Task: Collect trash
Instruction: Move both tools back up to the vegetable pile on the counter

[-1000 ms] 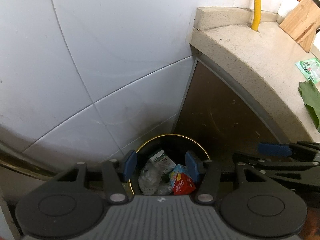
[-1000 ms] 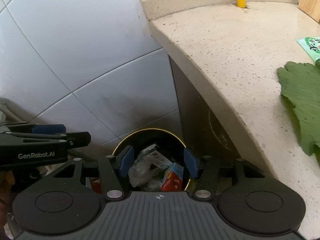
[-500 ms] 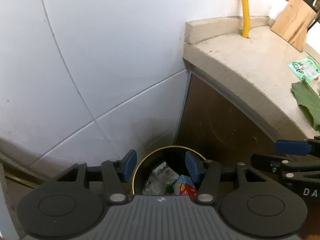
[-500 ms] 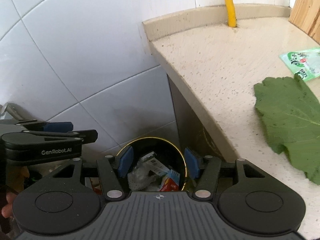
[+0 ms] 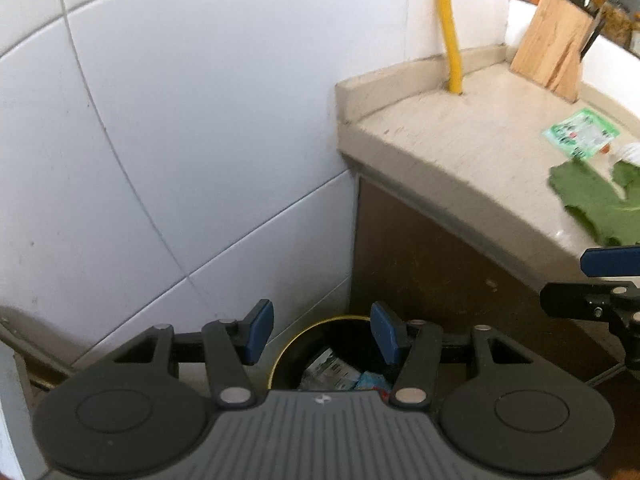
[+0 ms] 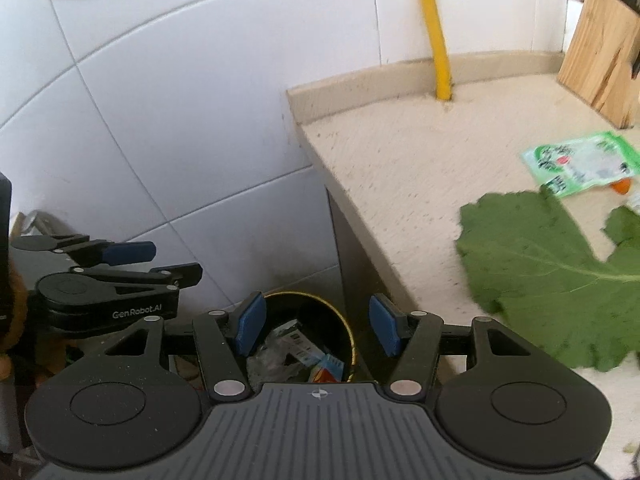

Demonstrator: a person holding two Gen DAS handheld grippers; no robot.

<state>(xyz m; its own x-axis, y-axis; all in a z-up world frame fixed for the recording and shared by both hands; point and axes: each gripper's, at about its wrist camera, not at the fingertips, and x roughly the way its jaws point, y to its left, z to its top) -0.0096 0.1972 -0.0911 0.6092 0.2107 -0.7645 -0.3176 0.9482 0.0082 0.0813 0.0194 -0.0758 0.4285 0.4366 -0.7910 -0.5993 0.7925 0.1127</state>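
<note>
Hanging empty and parted, both claws [image 5: 322, 334] [image 6: 317, 330] overlook the bin [image 6: 347, 330] beside the counter edge [image 6: 360, 224].

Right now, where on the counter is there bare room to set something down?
The counter is bare from its left edge to the yellow pipe and knife block at the back. Toward the right it is crowded: a green packet and a large green leaf lie there.
</note>
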